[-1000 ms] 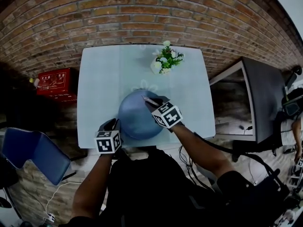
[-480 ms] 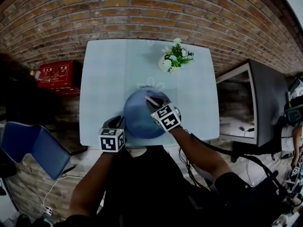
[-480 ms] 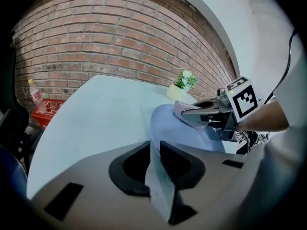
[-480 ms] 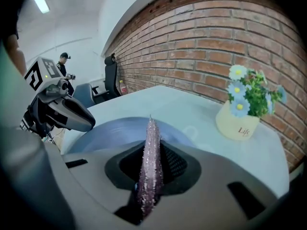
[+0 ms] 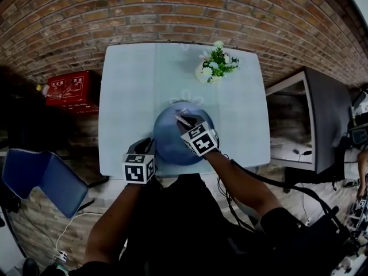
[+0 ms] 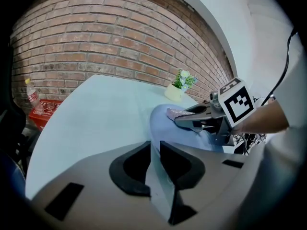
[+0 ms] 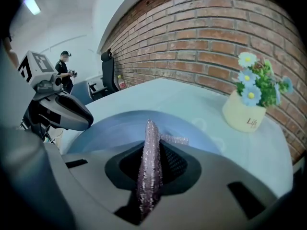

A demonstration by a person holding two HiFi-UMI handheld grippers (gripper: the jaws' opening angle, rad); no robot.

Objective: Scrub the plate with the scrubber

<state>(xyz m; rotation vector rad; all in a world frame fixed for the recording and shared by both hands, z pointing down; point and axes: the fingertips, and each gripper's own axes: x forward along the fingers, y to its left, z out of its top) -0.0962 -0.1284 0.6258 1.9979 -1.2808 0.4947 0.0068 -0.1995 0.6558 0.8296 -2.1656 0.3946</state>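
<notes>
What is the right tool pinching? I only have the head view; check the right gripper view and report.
Observer: The right tool is shut on a glittery pink scrubber, held edge-on, with its tip out over the blue plate.
Operator: Now check the left tool's grip.
Observer: In the left gripper view, the left tool clamps the blue plate's near rim between its pads.

The right gripper [image 5: 188, 123] hides part of the plate [image 5: 168, 141].
</notes>
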